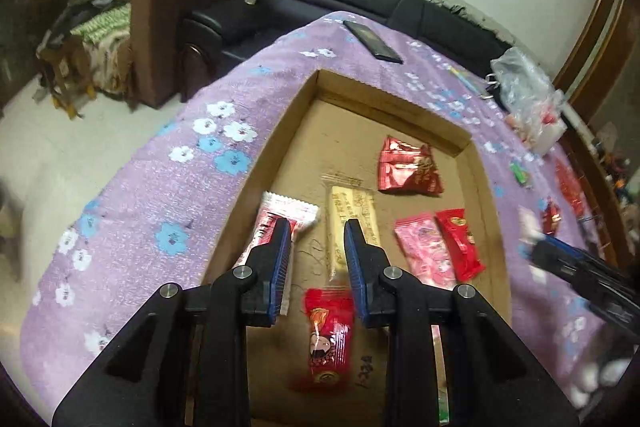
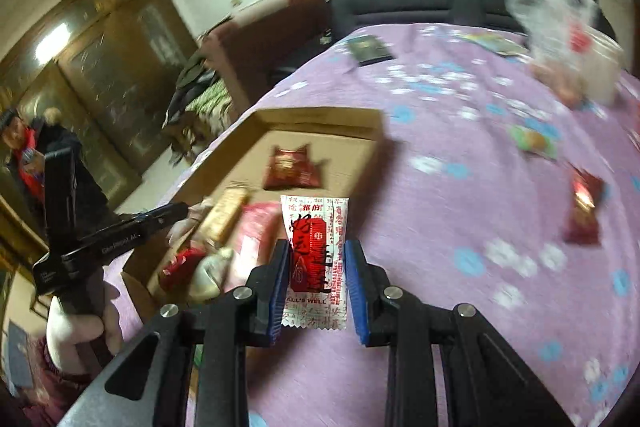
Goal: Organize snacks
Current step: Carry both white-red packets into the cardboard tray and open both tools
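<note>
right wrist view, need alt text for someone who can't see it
A white and red snack packet stands between the right gripper's blue fingers, above a purple floral cloth. To the left sits a shallow cardboard box with several snacks in it, and the left gripper reaches over it. More snacks lie blurred on the cloth to the right.

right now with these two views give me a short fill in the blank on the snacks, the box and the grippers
1. The snacks already sorted lie inside a shallow ____ box.
2. The white and red packet sits between the fingers of the ____ gripper.
3. The left gripper is ____ and holds nothing.
4. The cloth is purple with ____ printed on it.

Missing words: cardboard; right; open; flowers
</note>
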